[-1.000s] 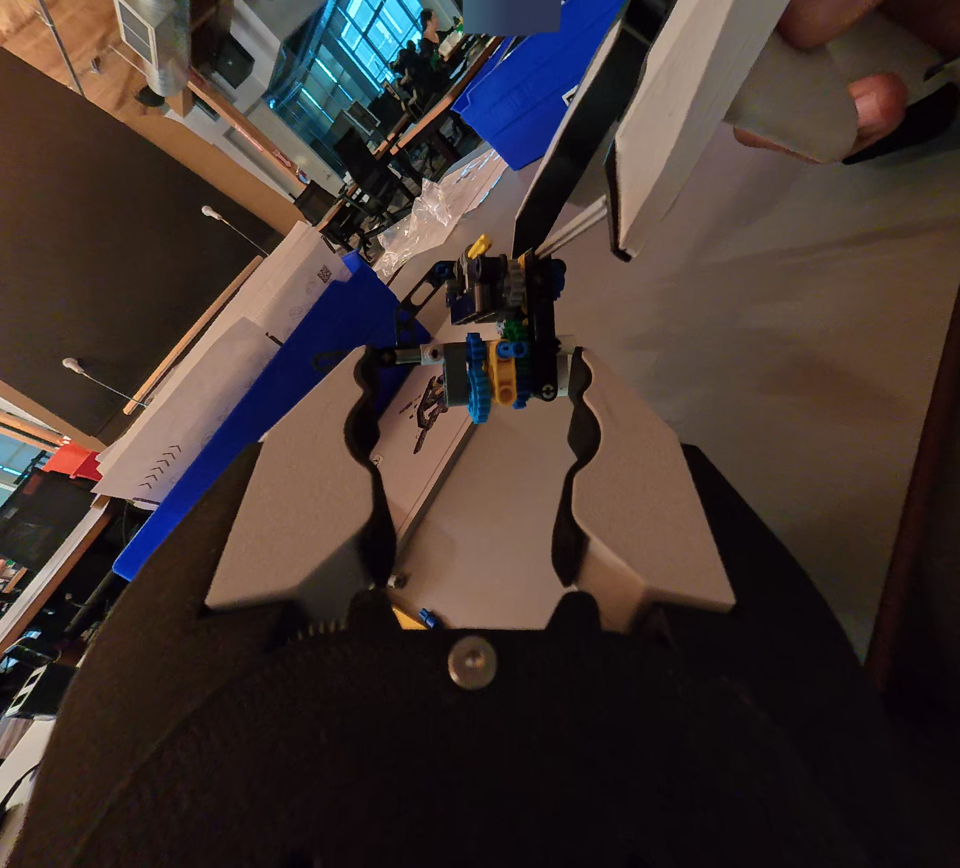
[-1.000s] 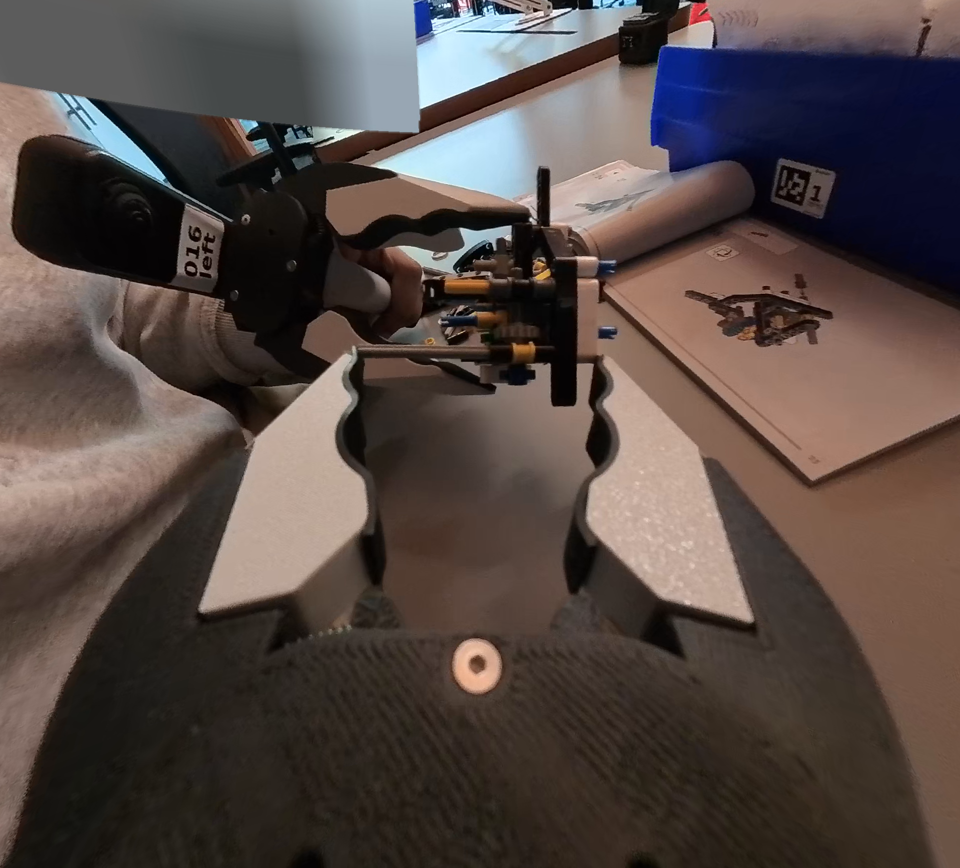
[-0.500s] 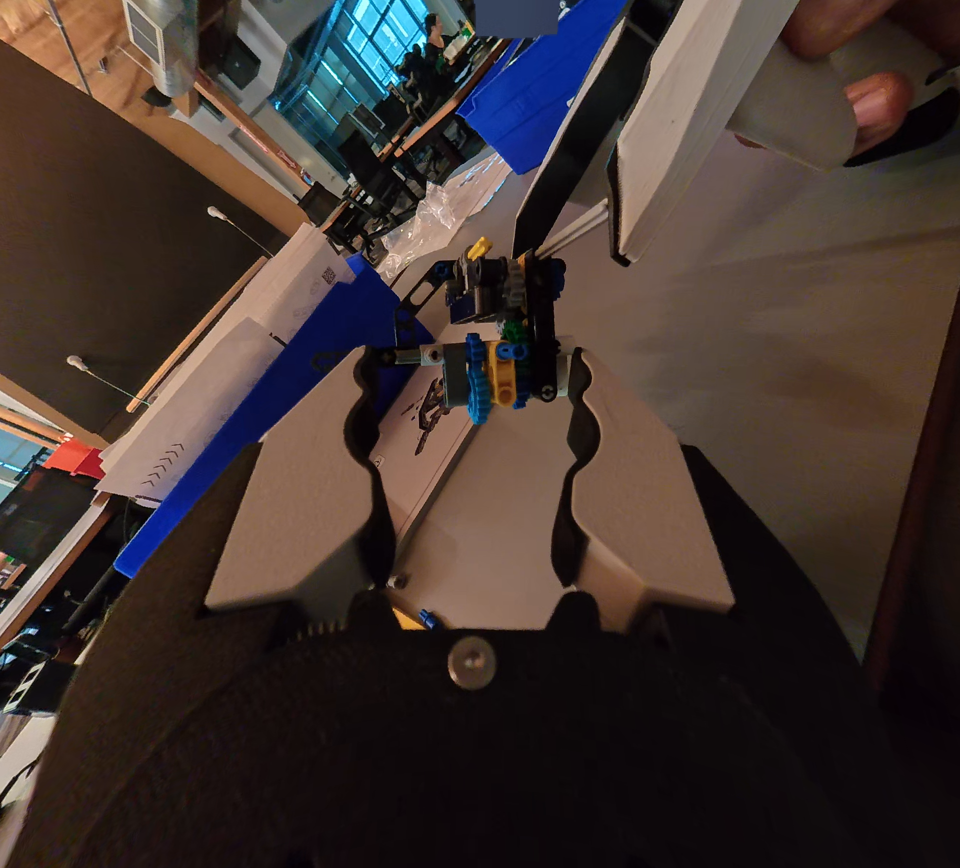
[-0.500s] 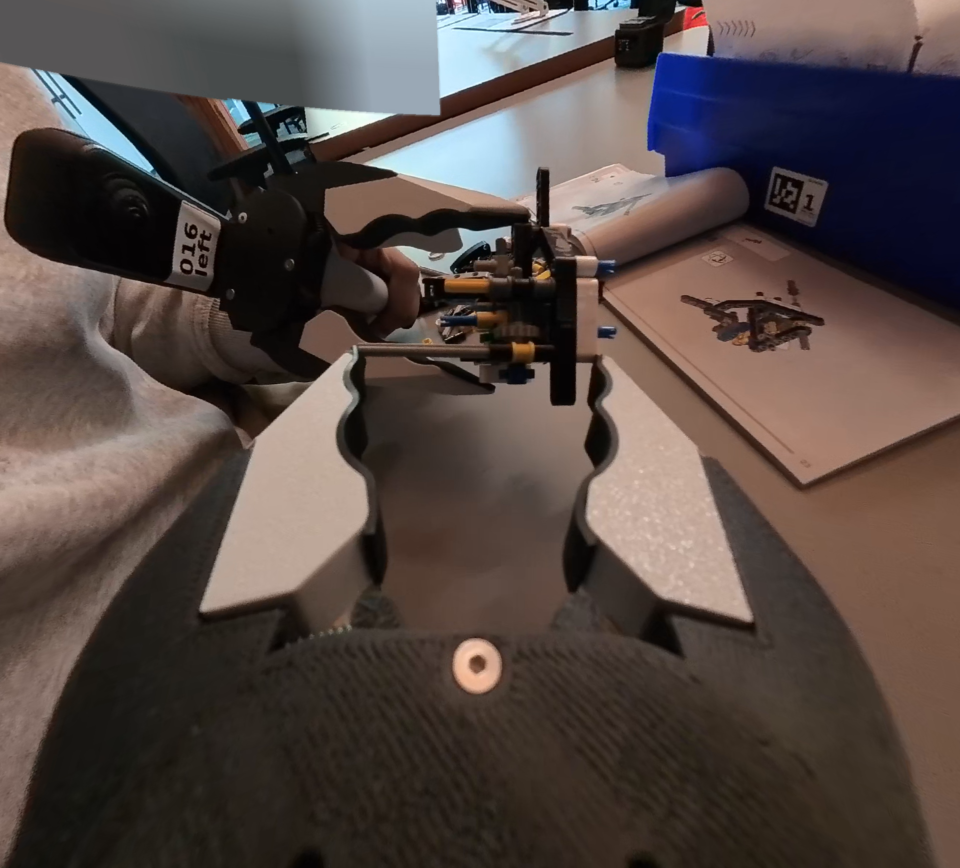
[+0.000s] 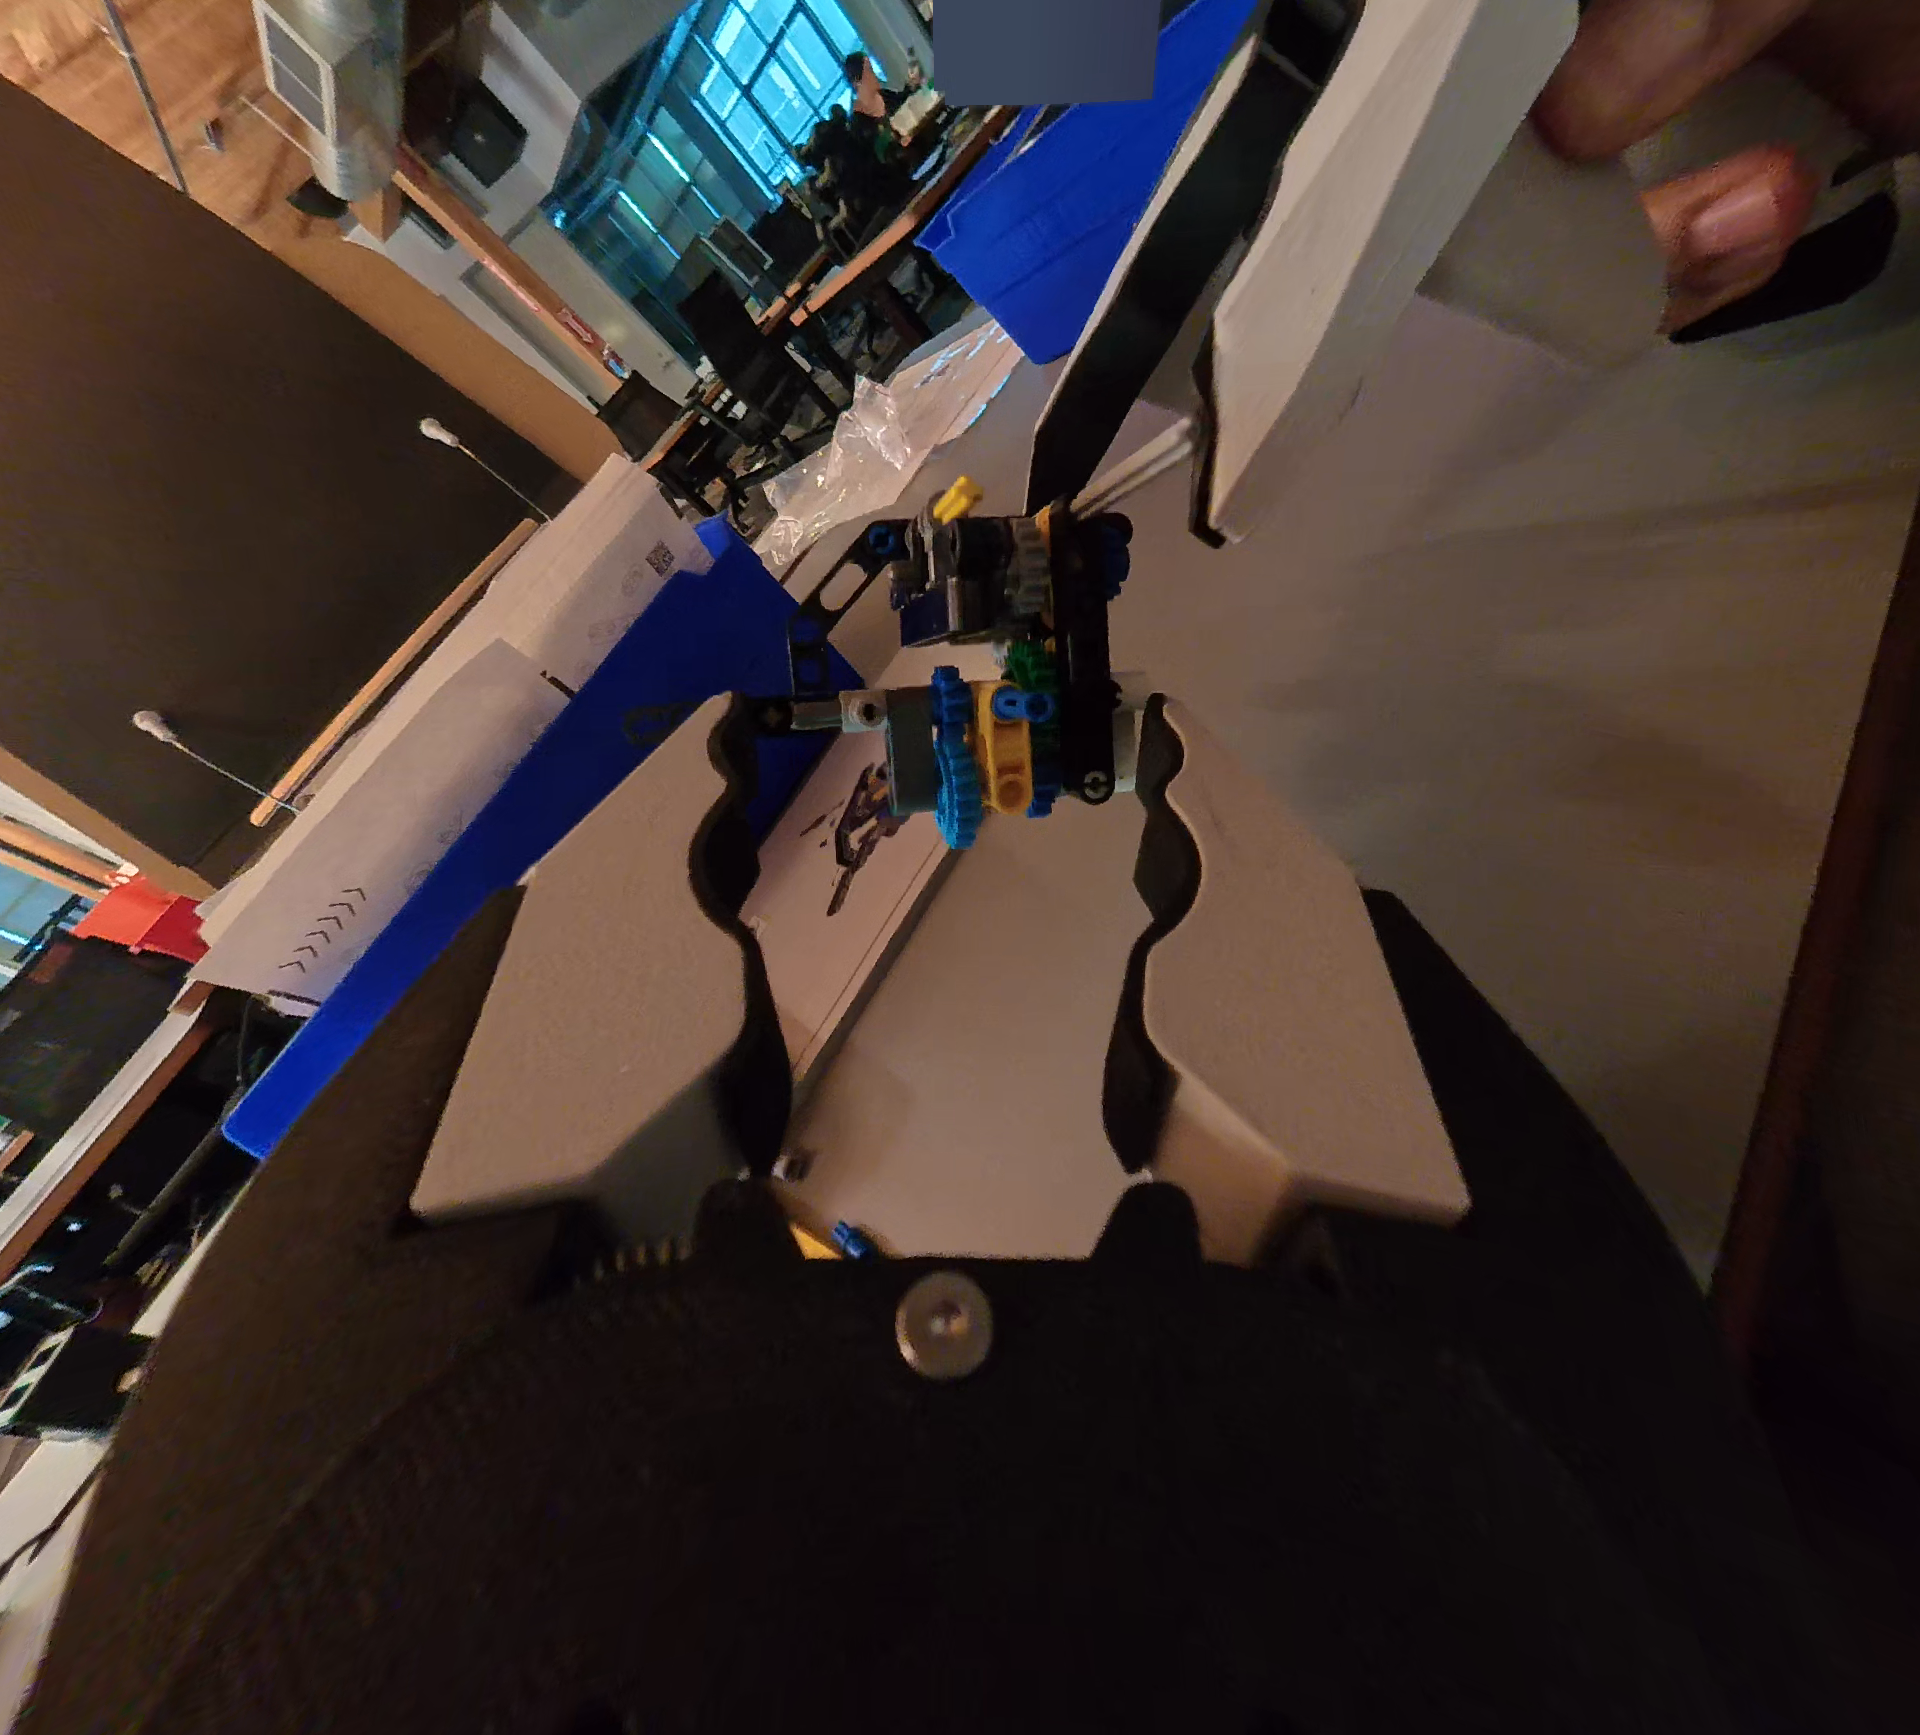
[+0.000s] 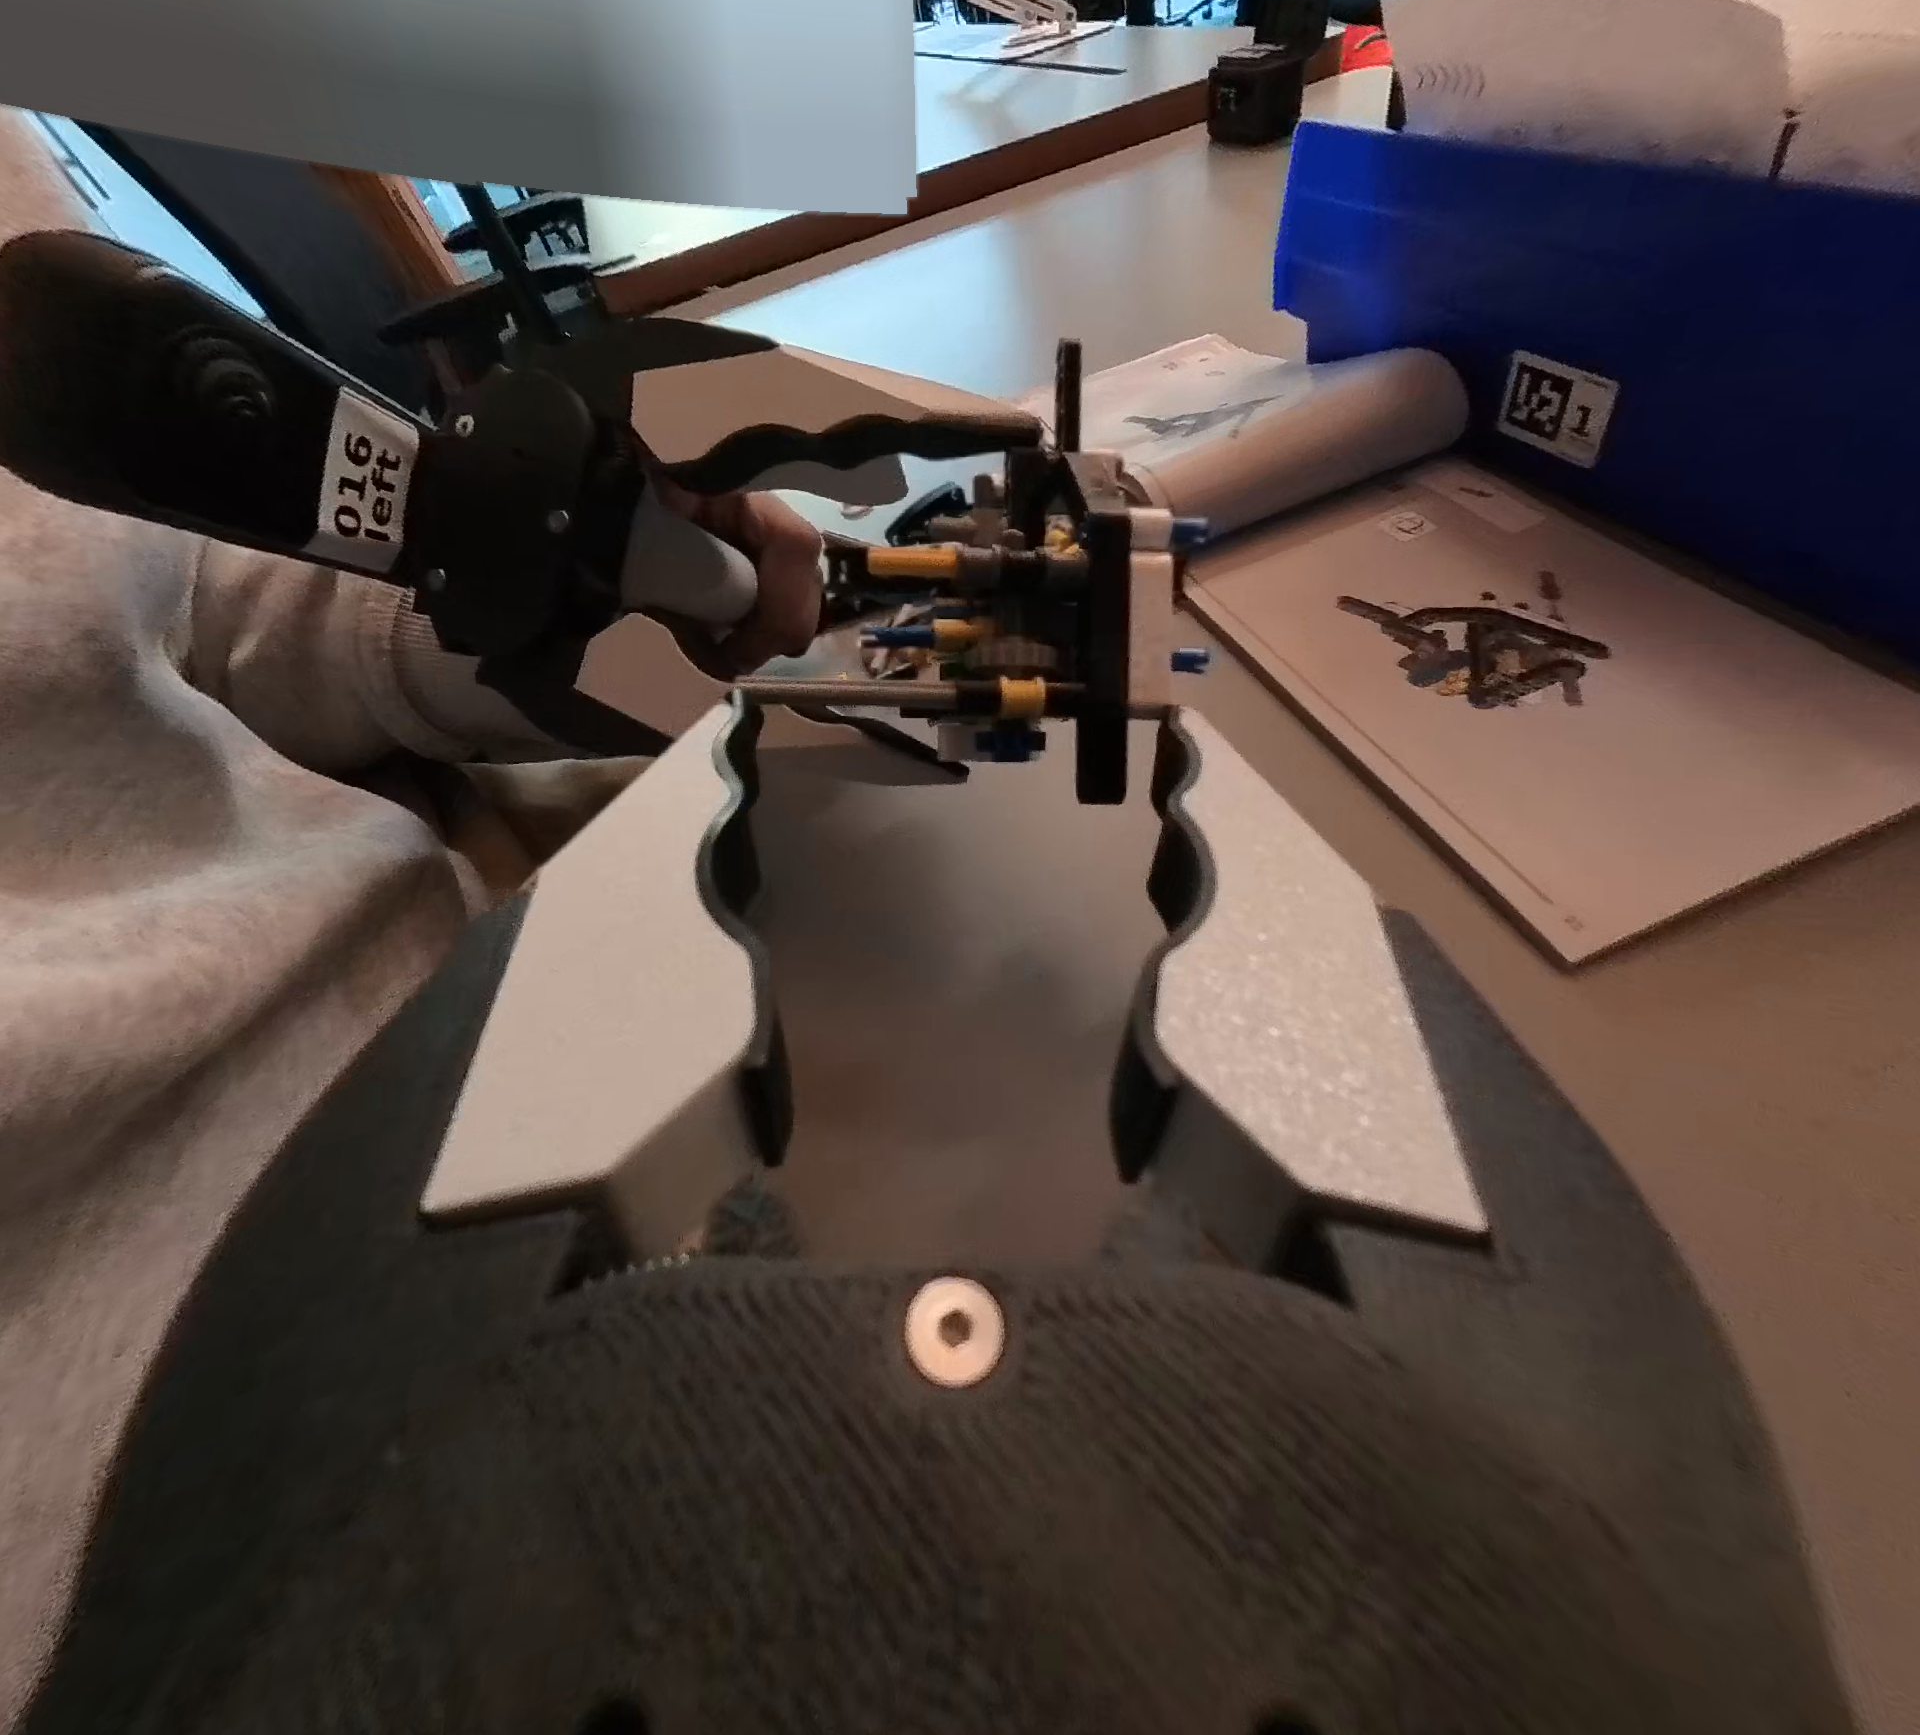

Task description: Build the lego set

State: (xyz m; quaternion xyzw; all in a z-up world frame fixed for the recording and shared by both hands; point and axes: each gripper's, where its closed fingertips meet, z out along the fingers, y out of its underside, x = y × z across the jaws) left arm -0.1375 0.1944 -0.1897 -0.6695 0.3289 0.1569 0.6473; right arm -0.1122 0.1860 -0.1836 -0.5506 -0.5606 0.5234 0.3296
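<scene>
A small lego assembly (image 5: 987, 750) of black beams, blue and green gears, yellow and grey parts is held above the table. My left gripper (image 5: 940, 729) is shut on it: an axle end meets one fingertip and a black beam meets the other. In the right wrist view the lego assembly (image 6: 1039, 605) spans my right gripper (image 6: 954, 719), which is also shut on it, from a grey axle end to a white block. The right gripper's fingers (image 5: 1351, 231) reach in from the upper right of the left wrist view. The left gripper (image 6: 520, 501) shows at the left.
An open instruction booklet (image 6: 1507, 698) lies on the grey table (image 6: 1662, 1114), its far page rolled up (image 6: 1320, 438). A blue bin (image 6: 1610, 314) with paper in it stands behind. A clear plastic bag (image 5: 862, 449) lies further off. A sleeve (image 6: 156, 802) fills the left. Left and right tips are no more than a few centimetres apart.
Both grippers keep their hold on the assembly. The views have shifted only slightly.
</scene>
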